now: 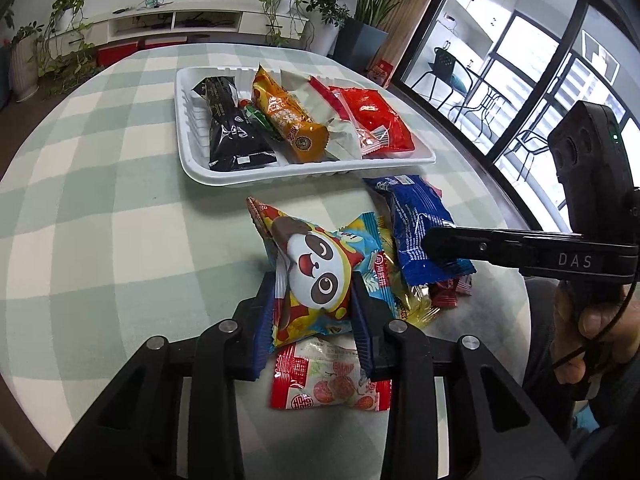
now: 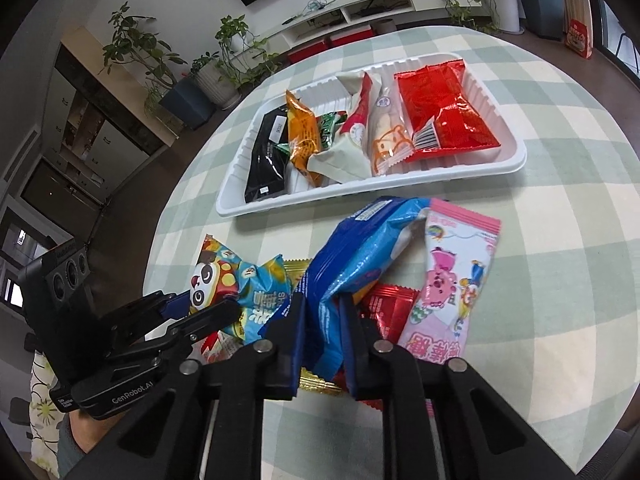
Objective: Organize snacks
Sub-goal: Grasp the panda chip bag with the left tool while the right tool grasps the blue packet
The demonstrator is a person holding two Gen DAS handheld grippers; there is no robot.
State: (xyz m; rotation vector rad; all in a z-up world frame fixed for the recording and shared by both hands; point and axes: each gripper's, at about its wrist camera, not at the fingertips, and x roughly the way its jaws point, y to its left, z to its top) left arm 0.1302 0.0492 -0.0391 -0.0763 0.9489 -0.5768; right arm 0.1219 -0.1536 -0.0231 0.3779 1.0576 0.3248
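Round table (image 1: 100, 200) with green-white check cloth; living room behind: TV bench, potted plants, glass doors at right. White tray (image 1: 188, 160) sits mid-table and holds about six packets, overlapping, so the exact count is unclear: black, orange, green mostly buried, white, red. Loose pile just in front of the tray, roughly six more, lower ones half hidden. Left gripper (image 1: 314, 312) is clamped on the panda packet (image 1: 316, 268). Right gripper (image 2: 320, 320) is clamped on the blue packet (image 2: 360, 248); pink packet (image 2: 452, 280) lies just beside it.
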